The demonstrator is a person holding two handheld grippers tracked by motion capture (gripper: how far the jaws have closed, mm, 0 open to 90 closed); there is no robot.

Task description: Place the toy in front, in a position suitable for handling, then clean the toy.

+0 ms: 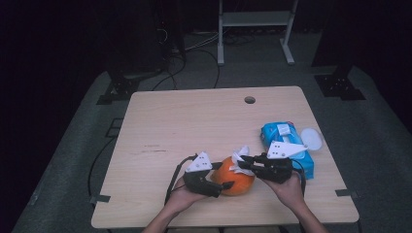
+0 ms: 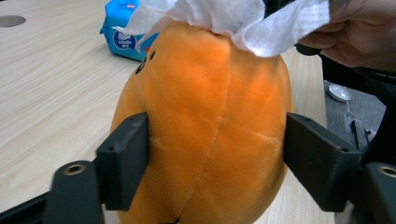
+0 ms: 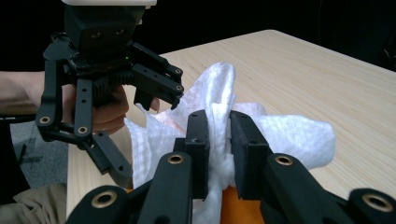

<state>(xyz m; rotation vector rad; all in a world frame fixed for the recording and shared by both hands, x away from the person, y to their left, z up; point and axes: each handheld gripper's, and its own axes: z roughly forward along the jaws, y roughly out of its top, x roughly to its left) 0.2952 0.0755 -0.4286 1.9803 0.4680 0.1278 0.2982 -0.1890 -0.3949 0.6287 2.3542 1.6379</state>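
A round orange plush toy (image 1: pixel 234 179) sits on the light wooden table (image 1: pixel 194 121) near its front edge, between the person's two hands. The left gripper (image 2: pixel 215 158) straddles the toy's lower body; its black jaws stand on either side of the plush, the left pad against the fabric and the right one at or just off the surface, so the grasp looks loosened. The right gripper (image 3: pixel 219 149) is clenched on a crumpled white paper tissue (image 3: pixel 280 135) that lies over the top of the toy. Just beyond the right gripper lies a blue pack of wet wipes (image 1: pixel 284 141), with a white round lid (image 1: pixel 311 138) beside it.
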